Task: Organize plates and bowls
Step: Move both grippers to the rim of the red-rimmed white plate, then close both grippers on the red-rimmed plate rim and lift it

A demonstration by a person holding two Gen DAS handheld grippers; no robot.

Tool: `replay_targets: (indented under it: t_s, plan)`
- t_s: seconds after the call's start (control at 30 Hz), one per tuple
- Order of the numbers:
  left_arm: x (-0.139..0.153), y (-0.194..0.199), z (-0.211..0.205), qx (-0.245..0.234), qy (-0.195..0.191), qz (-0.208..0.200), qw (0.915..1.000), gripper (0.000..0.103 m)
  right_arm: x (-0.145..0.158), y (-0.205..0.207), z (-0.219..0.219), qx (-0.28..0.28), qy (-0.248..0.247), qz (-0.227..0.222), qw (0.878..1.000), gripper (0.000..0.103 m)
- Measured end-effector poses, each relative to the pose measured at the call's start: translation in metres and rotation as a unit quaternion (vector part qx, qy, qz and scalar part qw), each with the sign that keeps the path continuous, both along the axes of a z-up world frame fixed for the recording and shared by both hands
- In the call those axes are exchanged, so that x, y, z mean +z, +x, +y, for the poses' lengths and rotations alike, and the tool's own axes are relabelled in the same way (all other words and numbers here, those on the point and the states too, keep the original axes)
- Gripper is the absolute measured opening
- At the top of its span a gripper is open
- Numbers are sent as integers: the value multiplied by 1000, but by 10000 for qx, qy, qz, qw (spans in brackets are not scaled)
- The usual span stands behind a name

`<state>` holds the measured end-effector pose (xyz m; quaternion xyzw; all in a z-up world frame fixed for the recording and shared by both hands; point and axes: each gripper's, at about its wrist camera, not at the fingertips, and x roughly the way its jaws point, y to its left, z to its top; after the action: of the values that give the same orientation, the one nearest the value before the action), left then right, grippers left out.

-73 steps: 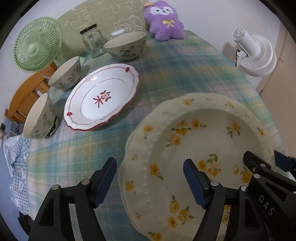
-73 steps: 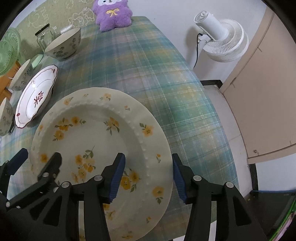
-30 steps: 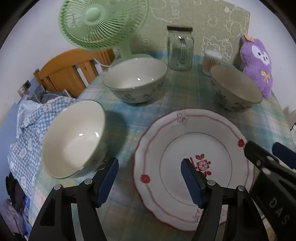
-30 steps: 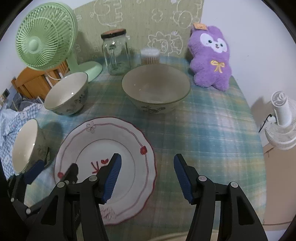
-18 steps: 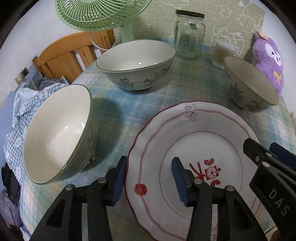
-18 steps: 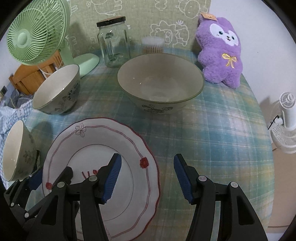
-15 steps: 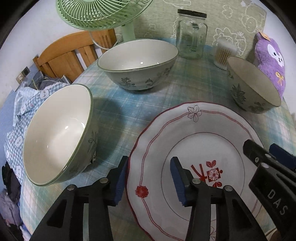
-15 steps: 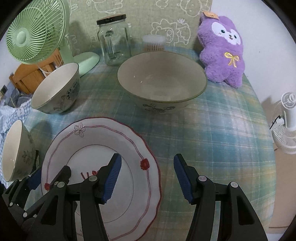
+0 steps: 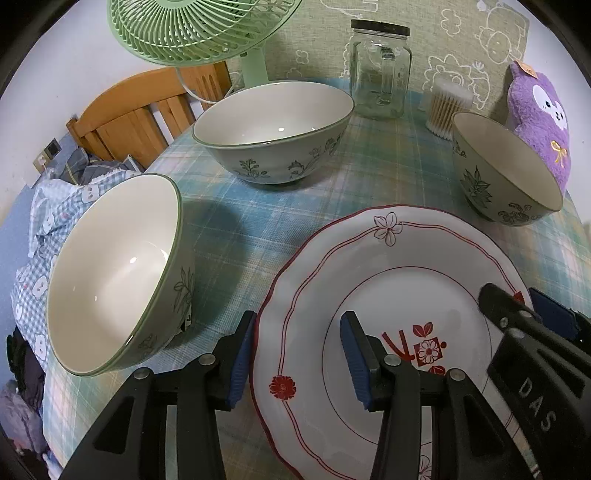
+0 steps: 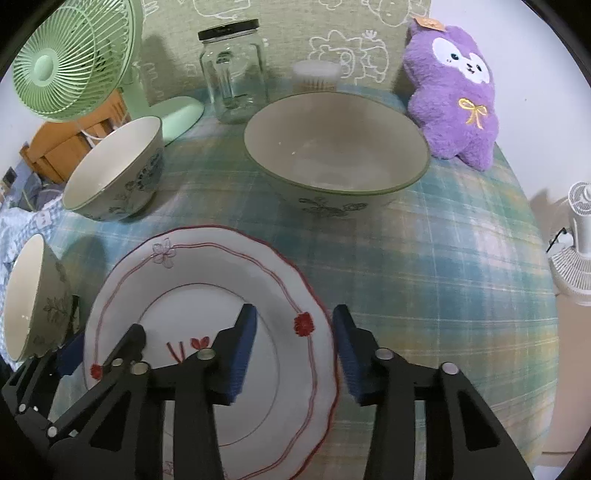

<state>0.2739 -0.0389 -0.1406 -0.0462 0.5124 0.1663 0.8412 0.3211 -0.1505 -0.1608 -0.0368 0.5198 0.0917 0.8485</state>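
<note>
A white plate with a red rim and red flower marks lies flat on the plaid tablecloth. My left gripper straddles its left rim, one pad against the outer edge and one on the inner face. On the opposite rim my right gripper is closing, its pads touching the plate. Each gripper also shows in the other's view: right gripper, left gripper. Three green-rimmed bowls stand around: one tilted at the left, one behind, one at the right.
Along the back stand a green fan, a glass jar, a tub of cotton swabs and a purple plush. A wooden chair with blue checked cloth sits left. A white fan stands beyond the table's right edge.
Both grippers left the yellow-flowered plate and came down over the red-rimmed one. The left jaws narrowed onto its left rim first. The right jaws narrowed onto the right rim in the last half second.
</note>
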Motion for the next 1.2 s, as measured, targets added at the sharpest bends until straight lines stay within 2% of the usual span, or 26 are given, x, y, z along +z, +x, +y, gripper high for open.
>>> replay_targets:
  t_s: [0.13,0.27,0.4,0.6,0.97,1.2]
  plan:
    - [0,0,-1,-54,71,34,10000,45,0,0,2,19,-183,-29,9998,35]
    - [2,-3,-4,-124,163,66,9998,41,2,-3,-2,-21,-182,17,9998,35]
    - [3,-7,-4,-219,57,158,9996,40,5,-9,-5,-47,-254,-1,9997,35]
    - [12,-19,-6,-311,82,82,9994,40,13,-22,-8,-100,-214,-6,9997,35]
    - [36,-46,-18,-558,27,-47,9984,40,46,-55,-22,-321,-205,-219,9990,35]
    - [53,-70,-36,-930,-1,-178,9955,40,66,-85,-43,-631,-229,-360,9971,35]
